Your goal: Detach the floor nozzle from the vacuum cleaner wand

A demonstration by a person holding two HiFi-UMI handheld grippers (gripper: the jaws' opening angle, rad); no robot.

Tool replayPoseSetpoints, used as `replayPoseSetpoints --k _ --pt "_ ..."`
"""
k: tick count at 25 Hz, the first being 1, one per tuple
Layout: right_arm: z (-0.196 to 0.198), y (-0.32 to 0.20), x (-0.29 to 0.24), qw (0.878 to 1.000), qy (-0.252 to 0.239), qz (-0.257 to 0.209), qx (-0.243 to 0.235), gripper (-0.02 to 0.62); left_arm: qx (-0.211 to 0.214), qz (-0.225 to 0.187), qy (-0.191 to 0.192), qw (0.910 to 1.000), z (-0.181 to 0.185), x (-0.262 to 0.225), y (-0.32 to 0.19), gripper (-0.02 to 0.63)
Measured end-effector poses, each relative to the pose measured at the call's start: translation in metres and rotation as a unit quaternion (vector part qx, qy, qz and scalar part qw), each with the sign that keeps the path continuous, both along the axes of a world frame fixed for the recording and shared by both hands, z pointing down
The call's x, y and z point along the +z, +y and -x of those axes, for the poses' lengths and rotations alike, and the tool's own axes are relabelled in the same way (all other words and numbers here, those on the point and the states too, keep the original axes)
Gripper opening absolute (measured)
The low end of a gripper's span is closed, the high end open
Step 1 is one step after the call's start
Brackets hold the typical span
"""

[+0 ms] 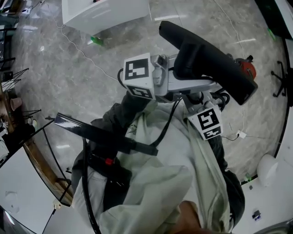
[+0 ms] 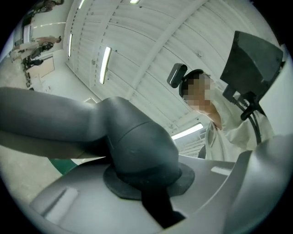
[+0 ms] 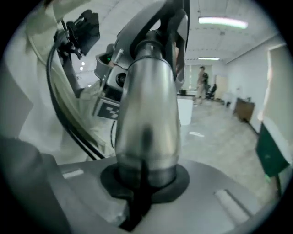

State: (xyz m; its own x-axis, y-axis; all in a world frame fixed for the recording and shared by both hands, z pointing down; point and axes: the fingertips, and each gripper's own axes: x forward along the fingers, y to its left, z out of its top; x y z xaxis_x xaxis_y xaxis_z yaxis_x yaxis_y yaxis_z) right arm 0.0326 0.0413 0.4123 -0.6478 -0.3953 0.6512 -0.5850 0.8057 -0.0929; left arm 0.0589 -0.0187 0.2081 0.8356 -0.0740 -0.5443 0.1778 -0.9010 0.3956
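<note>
**Left gripper view: both claws clamped, nozzle and wand held up at the chest**

- Left gripper view: left claw (image 2: 146, 185) pressed onto the dark grey neck of the floor nozzle (image 2: 132, 141). The neck sits on the black pad and bends off to frame left.
- Beyond it: ceiling light strips (image 2: 105, 64) and the person's pale jacket (image 2: 233, 132). So this camera points upward.
- Right gripper view: right claw (image 3: 144, 183) pinching the silver wand (image 3: 149, 105), with the tube standing straight up off the pad.
- The tube's top end runs into a dark fitting. Can't tell from here if that joint is seated or loose.
- The left claw's marker cube (image 3: 107, 109) is just left of the tube. Far back, 1 person (image 3: 201, 84) is standing on the floor.
- Head view: the 2 marker cubes, left (image 1: 137, 73) and right (image 1: 208, 121), are close together in front of the jacket (image 1: 169, 183).
- The black nozzle head (image 1: 215, 61) lies diagonally across the top right, above both cubes and off the grey marble floor (image 1: 68, 68).
- A white cabinet (image 1: 105, 11) stands at the top left, well apart from the claws.
</note>
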Motion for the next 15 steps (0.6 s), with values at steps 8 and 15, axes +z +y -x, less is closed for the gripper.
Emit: replayPoseSetpoints --k 8,15 --pt "-0.012 -0.016 0.005 0.995 0.045 -0.046 0.073 0.035 -0.046 0.043 -0.047 0.9969 -0.007 0.010 -0.017 0.066" --pt "0.009 0.048 -0.019 0.963 -0.146 0.105 -0.201 0.038 0.096 -0.091 0.046 0.9901 -0.004 -0.012 0.045 0.072"
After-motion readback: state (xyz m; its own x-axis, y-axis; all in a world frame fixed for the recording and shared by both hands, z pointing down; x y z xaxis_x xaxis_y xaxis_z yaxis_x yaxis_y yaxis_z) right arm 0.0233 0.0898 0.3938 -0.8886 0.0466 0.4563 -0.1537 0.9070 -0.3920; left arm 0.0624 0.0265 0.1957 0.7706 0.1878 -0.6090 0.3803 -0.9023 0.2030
